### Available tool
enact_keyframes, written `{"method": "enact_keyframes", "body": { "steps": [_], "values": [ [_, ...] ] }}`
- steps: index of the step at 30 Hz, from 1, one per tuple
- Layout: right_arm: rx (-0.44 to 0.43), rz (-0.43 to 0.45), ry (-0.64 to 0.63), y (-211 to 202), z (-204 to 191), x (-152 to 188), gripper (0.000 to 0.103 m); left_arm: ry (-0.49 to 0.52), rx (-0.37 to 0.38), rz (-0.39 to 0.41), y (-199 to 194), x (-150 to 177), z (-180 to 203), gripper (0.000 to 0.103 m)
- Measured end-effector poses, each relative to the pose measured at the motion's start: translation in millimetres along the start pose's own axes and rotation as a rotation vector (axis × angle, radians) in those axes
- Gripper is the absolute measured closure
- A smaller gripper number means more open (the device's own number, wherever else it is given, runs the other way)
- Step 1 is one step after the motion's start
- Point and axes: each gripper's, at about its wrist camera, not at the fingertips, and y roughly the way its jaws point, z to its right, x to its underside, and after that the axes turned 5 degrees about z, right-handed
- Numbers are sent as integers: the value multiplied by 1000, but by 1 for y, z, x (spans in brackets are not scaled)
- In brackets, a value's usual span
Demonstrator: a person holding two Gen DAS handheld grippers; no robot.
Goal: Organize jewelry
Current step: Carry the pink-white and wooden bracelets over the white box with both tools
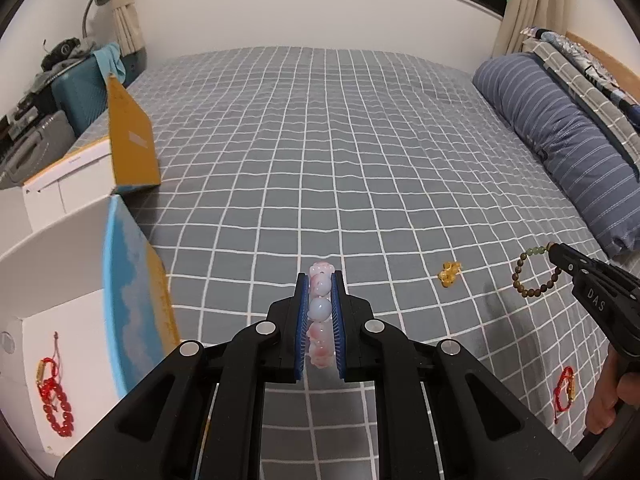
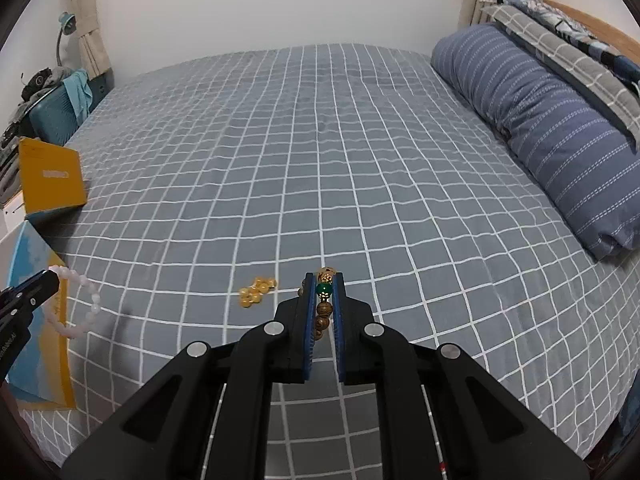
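Observation:
My left gripper (image 1: pixel 320 280) is shut on a pink and white bead bracelet (image 1: pixel 320 312), held above the grey checked bed; the bracelet also hangs from it in the right wrist view (image 2: pixel 86 304). My right gripper (image 2: pixel 324 280) is shut on a brown bead bracelet (image 2: pixel 323 308) with a green and a gold bead; it dangles from that gripper in the left wrist view (image 1: pixel 534 276). A yellow bead bracelet (image 1: pixel 449 273) lies bunched on the bed between the grippers. A red string bracelet (image 1: pixel 565 390) lies on the bed. A red bead bracelet (image 1: pixel 56 400) lies in the open white box (image 1: pixel 52 272).
The box's blue and yellow lid (image 1: pixel 136 300) stands up at the bed's left edge. A second open box with a yellow lid (image 1: pixel 130 136) sits behind it. A blue striped pillow (image 1: pixel 560 136) lies at the right. A teal case (image 1: pixel 80 88) stands far left.

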Motion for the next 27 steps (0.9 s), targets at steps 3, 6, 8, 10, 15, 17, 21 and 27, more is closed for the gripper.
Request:
{"method": "enact_keyframes", "body": {
  "steps": [3,6,8,10,15,17,21,27],
  "values": [
    [-5,14,-8,-12,-6,-1,96,-4,-4,10,-11,0,-4,93],
    [-11,23,-14,-20,-11,-2,96,-7,-7,20,-20,0,-8,93],
    [-15,31,-22,-27,-17,-2,96,-9,-10,27,-28,0,-11,93],
    [-22,39,-29,-34,-23,-2,96,-10,-13,35,-35,-1,-14,93],
    [-39,59,-55,-52,-42,-3,96,-17,-20,53,-53,-1,-23,93],
    [-48,69,-60,-58,-49,-4,96,-20,-29,63,-61,-1,-28,93],
    [-71,83,-75,-69,-68,-5,96,-33,-42,77,-76,-1,-40,93],
    [-132,112,-105,-90,-108,-7,96,-59,-64,97,-97,1,-65,93]
  ]
}}
